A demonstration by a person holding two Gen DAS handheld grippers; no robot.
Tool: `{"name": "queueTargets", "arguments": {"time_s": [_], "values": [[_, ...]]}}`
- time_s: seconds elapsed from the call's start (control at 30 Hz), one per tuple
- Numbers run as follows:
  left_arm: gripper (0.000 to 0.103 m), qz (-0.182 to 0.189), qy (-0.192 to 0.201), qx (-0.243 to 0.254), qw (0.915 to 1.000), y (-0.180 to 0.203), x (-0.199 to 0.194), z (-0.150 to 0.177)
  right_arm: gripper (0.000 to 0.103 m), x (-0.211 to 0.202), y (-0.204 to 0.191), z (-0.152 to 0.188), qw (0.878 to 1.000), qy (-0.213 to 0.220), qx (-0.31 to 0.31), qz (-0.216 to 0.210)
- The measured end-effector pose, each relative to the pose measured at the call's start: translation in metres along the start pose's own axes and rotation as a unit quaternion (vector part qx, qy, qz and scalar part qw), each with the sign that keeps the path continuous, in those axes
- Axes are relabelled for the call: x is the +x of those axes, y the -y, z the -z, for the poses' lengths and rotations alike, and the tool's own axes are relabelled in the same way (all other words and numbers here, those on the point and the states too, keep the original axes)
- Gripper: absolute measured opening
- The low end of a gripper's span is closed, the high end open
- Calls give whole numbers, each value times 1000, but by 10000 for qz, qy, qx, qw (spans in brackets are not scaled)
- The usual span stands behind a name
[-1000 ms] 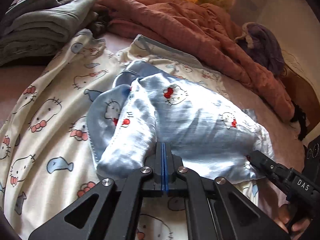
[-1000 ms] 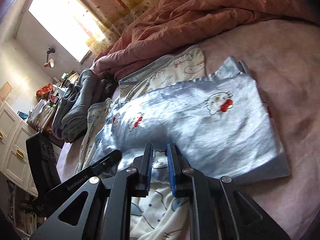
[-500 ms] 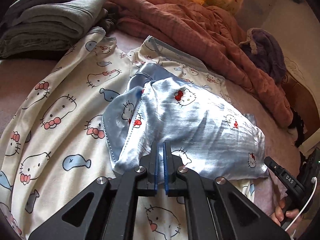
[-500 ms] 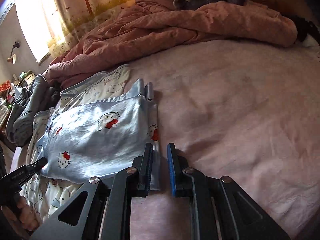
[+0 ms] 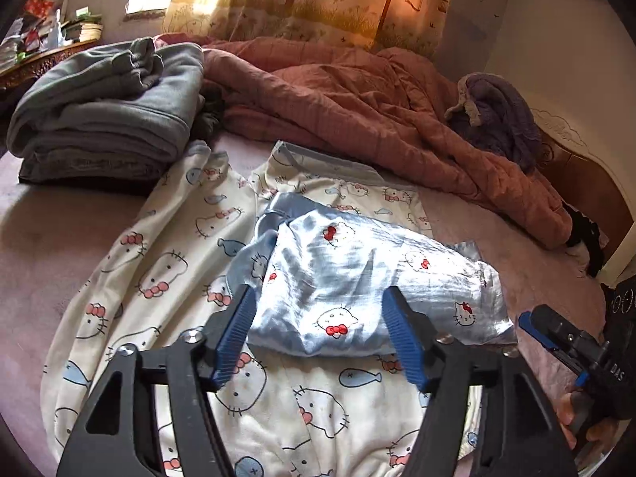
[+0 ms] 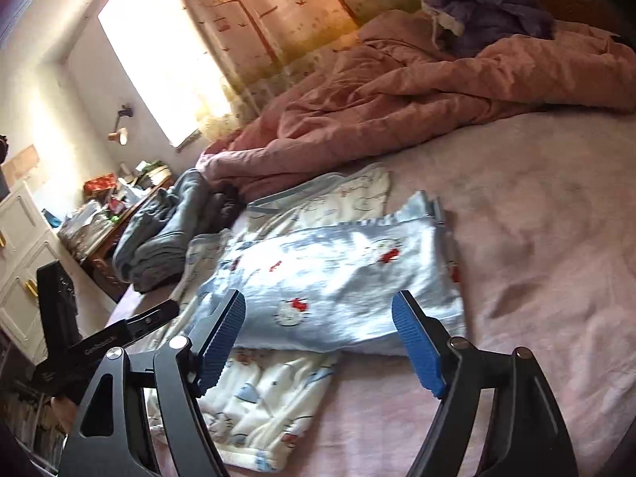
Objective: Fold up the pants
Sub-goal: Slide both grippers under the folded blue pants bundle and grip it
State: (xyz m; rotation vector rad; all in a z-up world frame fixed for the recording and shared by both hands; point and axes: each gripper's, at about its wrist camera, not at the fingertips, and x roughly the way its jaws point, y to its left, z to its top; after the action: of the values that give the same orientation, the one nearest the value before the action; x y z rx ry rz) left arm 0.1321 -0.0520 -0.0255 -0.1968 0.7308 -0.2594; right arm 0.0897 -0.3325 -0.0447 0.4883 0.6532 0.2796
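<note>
The light blue pants [image 5: 357,274] with a cat print lie folded into a bundle on a cream garment with the same print [image 5: 167,278]. They also show in the right wrist view [image 6: 338,274], on the cream garment [image 6: 258,405]. My left gripper [image 5: 320,330] is open and empty, drawn back just short of the bundle's near edge. My right gripper [image 6: 320,338] is open and empty, in front of the bundle's near edge. The right gripper also shows at the right of the left wrist view [image 5: 556,338]; the left one shows at the left of the right wrist view [image 6: 119,330].
A pink bed sheet [image 6: 536,238] covers the mattress. A rumpled pink quilt [image 5: 357,99] lies behind the clothes. A stack of folded grey clothes [image 5: 107,111] sits at the far left. A purple garment [image 5: 501,115] lies by the headboard. A cluttered desk [image 6: 99,214] stands beside the bed.
Both grippers have opened wide and let go of the blue pants. They have pulled back from the bundle, which now rests on the cream garment.
</note>
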Motion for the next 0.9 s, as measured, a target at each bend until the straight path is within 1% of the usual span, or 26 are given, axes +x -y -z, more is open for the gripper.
{"name": "queueTargets", "arguments": {"time_s": [0.1,0.13,0.17,0.2,0.27,0.3,0.4,0.47,0.5,0.57,0.63,0.73,0.8,0.87,0.9], "values": [[92,-220,336,78,9992,-4,-8,-3,79,22,-6,7,9963,-516,370,-572],[95,-270,412,116,9987,-5,-10,-5,79,31,-7,11,9930,-744,533,-742],[102,-261,452,155,9985,-6,-11,-6,79,41,-7,14,9889,-965,723,-871],[102,-205,456,207,9985,-6,-11,-8,79,49,-8,18,9856,-1132,856,-918],[102,-157,431,292,9985,-6,-11,-9,79,64,-11,25,9815,-1432,955,-834],[102,-189,408,295,9986,-6,-11,-9,79,69,-13,26,9814,-1473,953,-780],[102,-415,165,140,9989,-13,1,-8,79,75,-15,25,9841,-1305,1045,-597],[101,-431,-55,8,9991,-20,14,-6,79,78,-12,20,9833,-1188,1277,-527],[95,-427,-155,-7,9990,-21,20,-4,79,80,-10,20,9821,-1151,1398,-512],[86,-588,-324,72,9977,-20,33,-1,79,84,-8,18,9803,-1110,1554,-499],[86,-727,-480,109,9961,-21,45,2,79,88,-11,17,9802,-1077,1595,-471],[86,-877,-722,-36,9935,-28,56,4,81,93,-14,18,9790,-1050,1674,-508],[86,-948,-912,-80,9913,-32,63,8,81,93,-13,16,9793,-1030,1681,-448],[86,-1114,-1049,3,9882,-31,67,12,81,97,-13,13,9797,-1005,1691,-377],[86,-1177,-1047,59,9875,-29,67,14,81,98,-13,12,9796,-977,1717,-359]]}}
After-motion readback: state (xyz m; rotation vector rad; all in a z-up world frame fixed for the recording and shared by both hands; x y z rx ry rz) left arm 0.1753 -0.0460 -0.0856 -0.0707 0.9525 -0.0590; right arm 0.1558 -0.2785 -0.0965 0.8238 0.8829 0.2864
